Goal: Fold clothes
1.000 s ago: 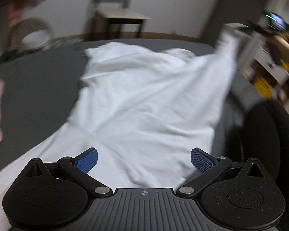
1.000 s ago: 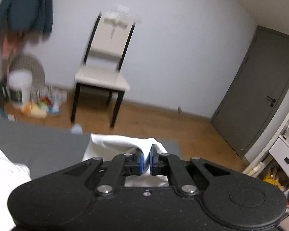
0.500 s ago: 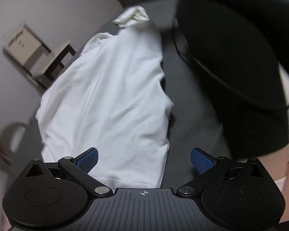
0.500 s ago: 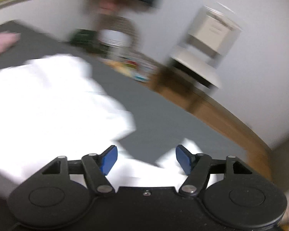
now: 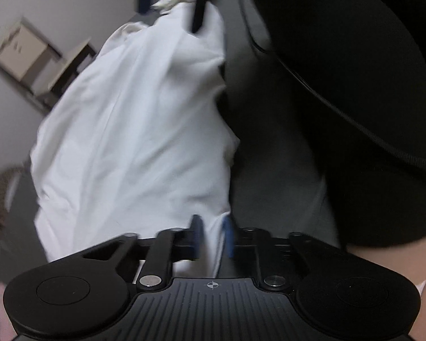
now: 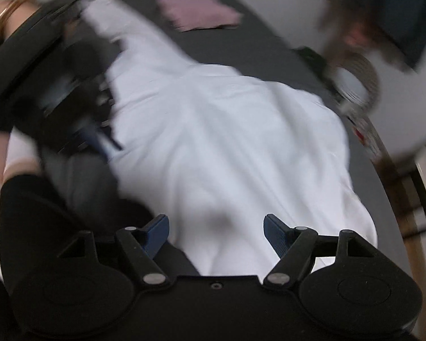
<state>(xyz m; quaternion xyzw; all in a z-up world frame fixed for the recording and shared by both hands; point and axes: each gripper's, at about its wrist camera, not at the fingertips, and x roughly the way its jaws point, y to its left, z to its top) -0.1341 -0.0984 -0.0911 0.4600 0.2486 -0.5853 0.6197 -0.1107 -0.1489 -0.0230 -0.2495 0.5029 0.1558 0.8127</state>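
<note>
White garment point(image 5: 133, 130) is spread on dark grey bed point(image 5: 272, 153), long axis running away from both cams. Near edge is pinched betw. blue pads of left gripper point(image 5: 211, 236). Right gripper point(image 6: 215, 230) is held w/ jaws apart over cloth. Pink item point(image 6: 198, 12) lies beyond; far end blurred.

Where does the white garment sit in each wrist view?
Left wrist: white garment fills centre-left, its near edge between the left gripper pads.
Right wrist: it spans the centre, above the open right gripper.
Shared landmark: the dark grey bed surface.
</note>
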